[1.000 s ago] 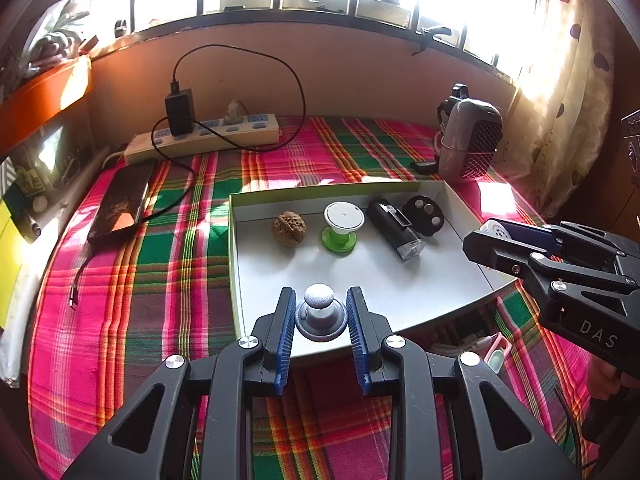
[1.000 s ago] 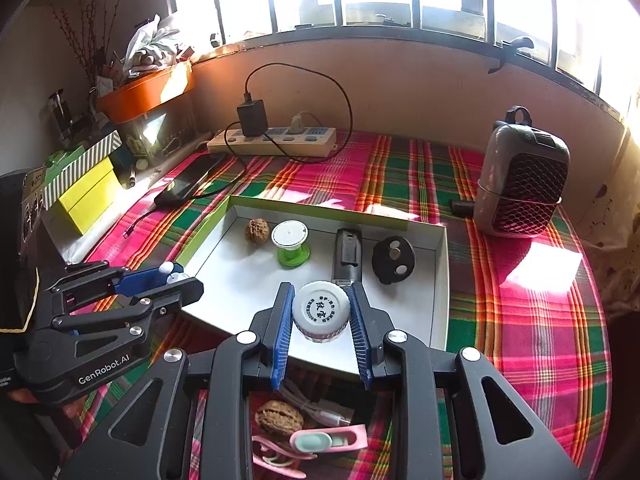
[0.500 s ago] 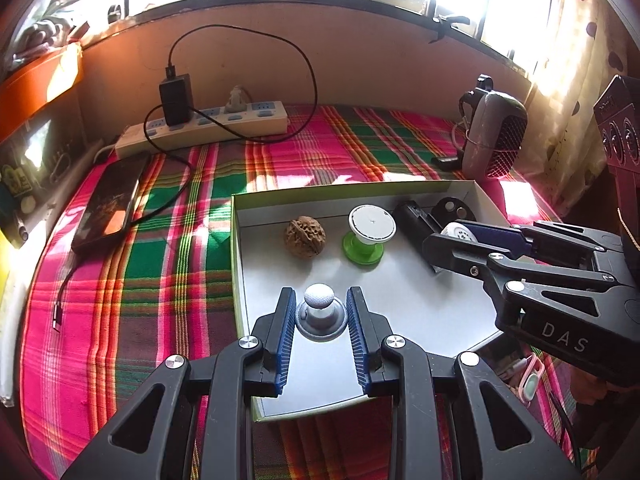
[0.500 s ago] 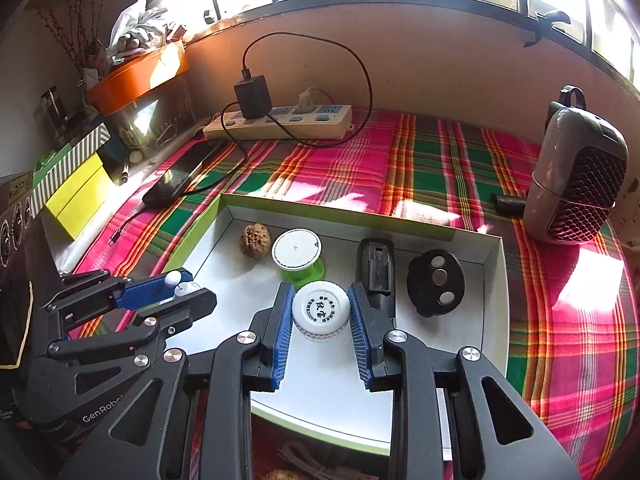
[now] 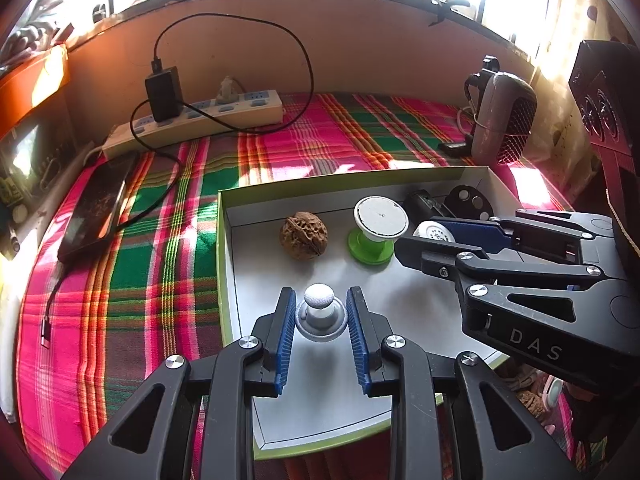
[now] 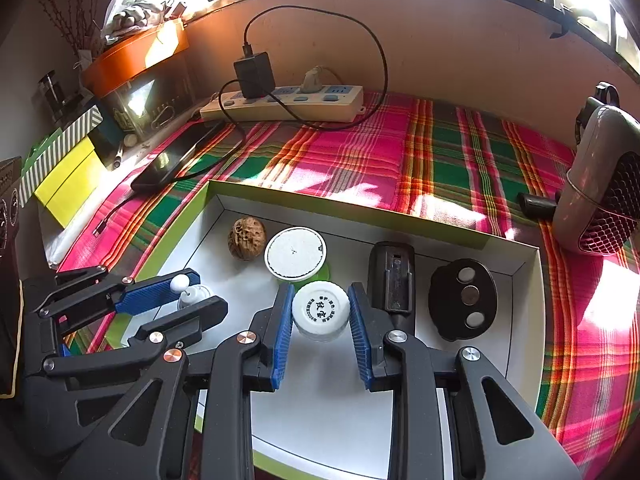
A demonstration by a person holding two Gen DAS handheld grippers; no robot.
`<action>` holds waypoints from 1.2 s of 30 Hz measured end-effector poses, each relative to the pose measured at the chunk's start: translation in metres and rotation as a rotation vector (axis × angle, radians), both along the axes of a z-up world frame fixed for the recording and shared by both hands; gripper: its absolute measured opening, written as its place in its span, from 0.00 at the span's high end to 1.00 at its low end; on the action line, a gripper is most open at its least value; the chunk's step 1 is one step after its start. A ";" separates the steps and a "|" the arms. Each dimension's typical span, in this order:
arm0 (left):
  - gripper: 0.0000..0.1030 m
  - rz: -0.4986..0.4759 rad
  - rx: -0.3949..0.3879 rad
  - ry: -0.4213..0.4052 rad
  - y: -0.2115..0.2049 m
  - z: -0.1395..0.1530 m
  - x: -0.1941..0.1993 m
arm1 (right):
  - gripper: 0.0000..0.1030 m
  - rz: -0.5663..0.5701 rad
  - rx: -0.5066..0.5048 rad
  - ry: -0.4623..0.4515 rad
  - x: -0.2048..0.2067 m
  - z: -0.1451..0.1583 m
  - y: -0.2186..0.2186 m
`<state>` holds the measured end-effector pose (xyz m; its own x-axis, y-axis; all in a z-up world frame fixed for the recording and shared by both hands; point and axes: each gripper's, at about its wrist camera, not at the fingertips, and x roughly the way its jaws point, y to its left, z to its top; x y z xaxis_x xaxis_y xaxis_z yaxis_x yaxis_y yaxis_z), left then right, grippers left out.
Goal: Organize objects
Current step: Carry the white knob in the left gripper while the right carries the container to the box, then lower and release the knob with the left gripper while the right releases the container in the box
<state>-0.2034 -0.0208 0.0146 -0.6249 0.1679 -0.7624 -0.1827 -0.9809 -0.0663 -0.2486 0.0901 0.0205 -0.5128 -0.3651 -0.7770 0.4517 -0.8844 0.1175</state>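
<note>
A shallow white box with a green rim (image 5: 222,248) (image 6: 256,193) lies on the plaid cloth. My left gripper (image 5: 320,310) (image 6: 188,294) is shut on a small grey knob with a white ball top (image 5: 319,309) (image 6: 182,283), held over the box's near-left part. Over the middle of the box, my right gripper (image 6: 319,312) (image 5: 430,236) is shut on a white round-capped jar (image 6: 320,307) (image 5: 434,232). Inside the box sit a walnut (image 5: 304,235) (image 6: 247,237), a white disc on a green base (image 5: 379,226) (image 6: 295,254), a black rectangular device (image 6: 392,280) and a black oval holder with three coins (image 6: 463,299).
A power strip with a black charger (image 5: 192,118) lies at the back wall, a phone (image 5: 96,208) at the left. At the right stands a small grey heater (image 6: 600,200). A second walnut (image 5: 530,398) and pink items lie below the box's near right corner.
Both grippers have moved forward and down over the box with their loads; the box and its contents now look larger and closer. Neither jaw opening has changed.
</note>
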 end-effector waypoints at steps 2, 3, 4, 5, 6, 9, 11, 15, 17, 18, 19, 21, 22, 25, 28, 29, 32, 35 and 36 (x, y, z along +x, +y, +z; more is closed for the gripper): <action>0.77 -0.003 -0.003 0.000 0.001 -0.001 -0.001 | 0.72 -0.001 0.005 -0.002 -0.002 -0.002 -0.001; 0.77 -0.005 -0.005 -0.001 0.002 -0.001 -0.001 | 0.72 0.001 0.008 -0.003 -0.002 -0.003 -0.001; 0.77 -0.006 -0.007 -0.002 0.002 -0.002 -0.002 | 0.72 0.000 0.012 -0.003 -0.003 -0.004 -0.001; 0.77 -0.007 -0.010 0.000 0.003 -0.002 -0.002 | 0.72 0.000 0.014 -0.003 -0.004 -0.005 -0.002; 0.77 -0.009 -0.013 0.002 0.003 -0.002 -0.002 | 0.72 0.001 0.015 -0.004 -0.004 -0.006 -0.002; 0.77 -0.009 -0.013 0.002 0.004 -0.002 -0.002 | 0.72 0.004 0.016 -0.002 -0.005 -0.006 -0.003; 0.77 -0.012 -0.021 0.003 0.004 -0.002 -0.002 | 0.72 0.010 0.023 -0.001 -0.005 -0.006 -0.004; 0.77 -0.013 -0.025 0.002 0.005 -0.002 -0.003 | 0.72 0.007 0.029 0.003 -0.005 -0.007 -0.005; 0.77 -0.013 -0.030 0.002 0.005 -0.003 -0.003 | 0.72 0.010 0.030 0.002 -0.005 -0.007 -0.006; 0.77 -0.013 -0.033 0.002 0.006 -0.002 -0.002 | 0.72 0.014 0.031 0.001 -0.005 -0.008 -0.007; 0.77 -0.014 -0.036 0.002 0.006 -0.003 -0.003 | 0.72 0.016 0.033 0.001 -0.005 -0.008 -0.008; 0.76 -0.014 -0.035 0.002 0.006 -0.003 -0.003 | 0.72 0.017 0.040 0.003 -0.005 -0.008 -0.009; 0.76 -0.014 -0.036 0.002 0.006 -0.003 -0.003 | 0.72 0.017 0.041 0.003 -0.005 -0.008 -0.009; 0.76 -0.015 -0.037 0.001 0.006 -0.003 -0.003 | 0.72 0.017 0.046 0.004 -0.005 -0.008 -0.010; 0.76 -0.017 -0.041 0.001 0.007 -0.003 -0.003 | 0.72 0.018 0.057 0.005 -0.005 -0.008 -0.011; 0.76 -0.017 -0.042 0.001 0.007 -0.003 -0.003 | 0.72 0.019 0.059 0.005 -0.005 -0.008 -0.011; 0.76 -0.019 -0.049 0.001 0.008 -0.004 -0.003 | 0.72 0.022 0.063 0.003 -0.006 -0.008 -0.012; 0.76 -0.021 -0.052 0.001 0.008 -0.004 -0.003 | 0.72 0.022 0.068 0.003 -0.006 -0.008 -0.013; 0.76 -0.020 -0.051 0.001 0.008 -0.004 -0.003 | 0.72 0.022 0.069 0.003 -0.006 -0.008 -0.013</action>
